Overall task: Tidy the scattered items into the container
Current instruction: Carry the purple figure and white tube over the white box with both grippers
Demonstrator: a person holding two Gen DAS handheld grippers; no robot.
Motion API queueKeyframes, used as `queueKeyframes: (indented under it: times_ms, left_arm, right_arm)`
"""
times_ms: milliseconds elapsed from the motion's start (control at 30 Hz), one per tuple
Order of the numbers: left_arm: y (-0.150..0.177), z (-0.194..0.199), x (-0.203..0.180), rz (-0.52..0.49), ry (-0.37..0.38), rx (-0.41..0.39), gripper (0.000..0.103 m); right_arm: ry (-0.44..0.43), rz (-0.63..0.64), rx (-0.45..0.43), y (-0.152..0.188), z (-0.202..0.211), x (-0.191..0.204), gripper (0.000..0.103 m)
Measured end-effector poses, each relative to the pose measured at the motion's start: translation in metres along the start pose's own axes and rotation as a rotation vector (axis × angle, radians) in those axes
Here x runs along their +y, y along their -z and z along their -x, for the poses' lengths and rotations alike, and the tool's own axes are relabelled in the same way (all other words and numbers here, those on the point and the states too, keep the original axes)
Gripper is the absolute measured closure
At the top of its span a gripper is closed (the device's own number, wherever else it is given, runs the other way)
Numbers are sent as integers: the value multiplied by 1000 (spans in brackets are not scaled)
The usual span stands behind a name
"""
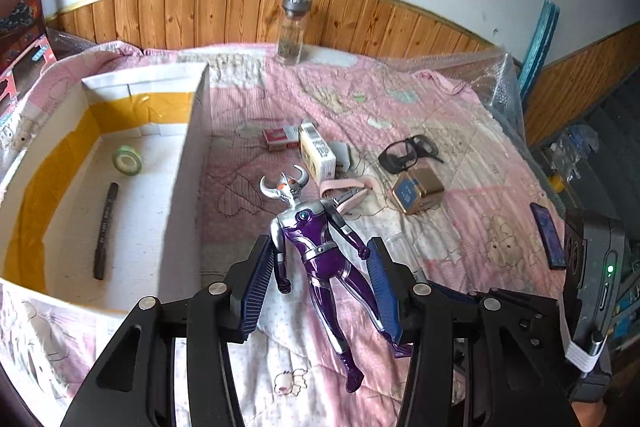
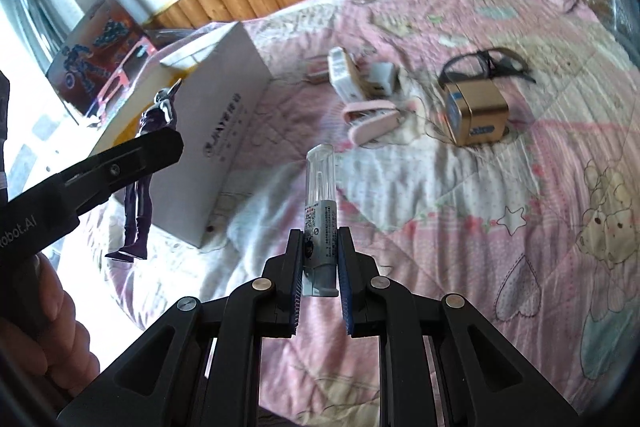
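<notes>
The left hand-held gripper (image 1: 320, 279) is clamping the purple figure (image 1: 316, 247), lifted beside the box (image 2: 224, 131); the right hand-held gripper (image 2: 319, 267) is gripping a clear tube (image 2: 320, 195) above the bed. Next, both likely need carrying over the box's rim.

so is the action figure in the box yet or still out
Out. The action figure hangs in the left gripper, lifted off the quilt beside the white box; inside are only a tape roll and pen.
</notes>
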State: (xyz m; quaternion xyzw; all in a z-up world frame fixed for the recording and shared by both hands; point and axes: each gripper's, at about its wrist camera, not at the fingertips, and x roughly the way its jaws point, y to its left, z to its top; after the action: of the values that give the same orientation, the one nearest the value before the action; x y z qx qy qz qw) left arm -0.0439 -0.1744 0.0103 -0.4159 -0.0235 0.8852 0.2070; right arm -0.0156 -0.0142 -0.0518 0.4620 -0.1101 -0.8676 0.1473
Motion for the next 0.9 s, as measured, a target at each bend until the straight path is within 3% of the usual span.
queueKeyframes:
  times_ms: [433, 900]
  left_arm:
    - [4, 52, 12, 10, -4, -81, 54]
    - [5, 88, 45, 85, -7, -145, 54]
  right_arm:
    - [2, 89, -29, 5, 24, 51, 87]
    - [27, 240, -60, -5, 44, 116, 87]
